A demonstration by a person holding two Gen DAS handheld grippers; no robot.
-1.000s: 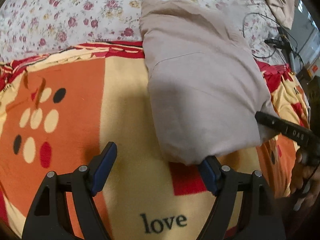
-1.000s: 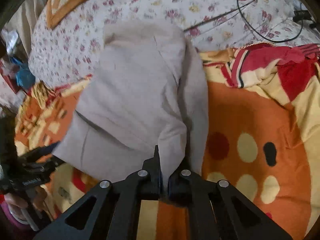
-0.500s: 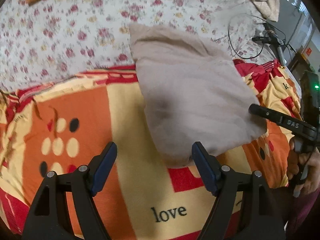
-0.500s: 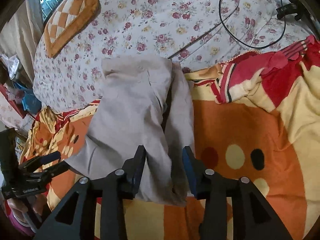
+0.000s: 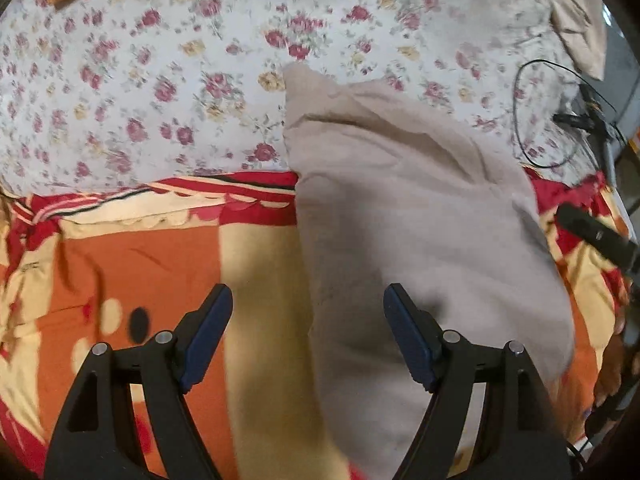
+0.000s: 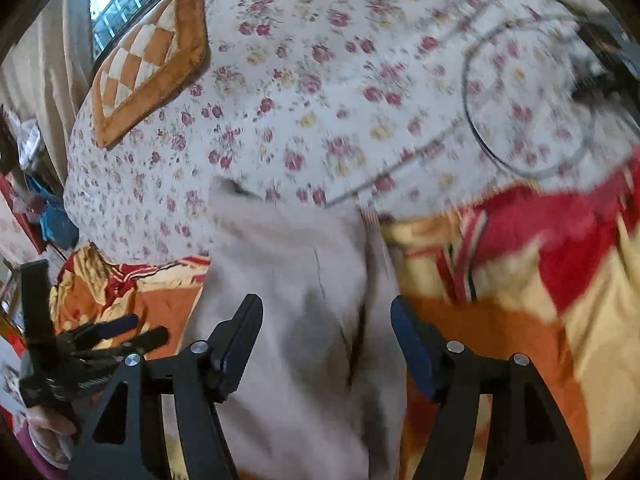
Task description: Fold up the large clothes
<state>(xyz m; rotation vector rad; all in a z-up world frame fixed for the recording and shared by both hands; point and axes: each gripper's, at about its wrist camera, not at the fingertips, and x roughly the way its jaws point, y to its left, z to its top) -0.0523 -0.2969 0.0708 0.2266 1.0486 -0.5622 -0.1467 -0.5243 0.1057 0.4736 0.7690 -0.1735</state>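
Observation:
A beige garment lies folded into a long strip on an orange, yellow and red blanket, its far end on a floral sheet. My left gripper is open and empty, hovering over the garment's left edge near its near end. My right gripper is open and empty, directly above the same garment, which runs away between its fingers. The right gripper also shows at the right edge of the left wrist view; the left gripper shows at the left of the right wrist view.
A black cable loop and a plug lie on the floral sheet at the far right. A brown and cream checked cushion sits at the far left of the bed. Cluttered items stand beside the bed.
My right gripper opened and let go of the garment, then opened wider and lifted away. My left gripper moved forward over the garment's near end. Both views are blurred by motion.

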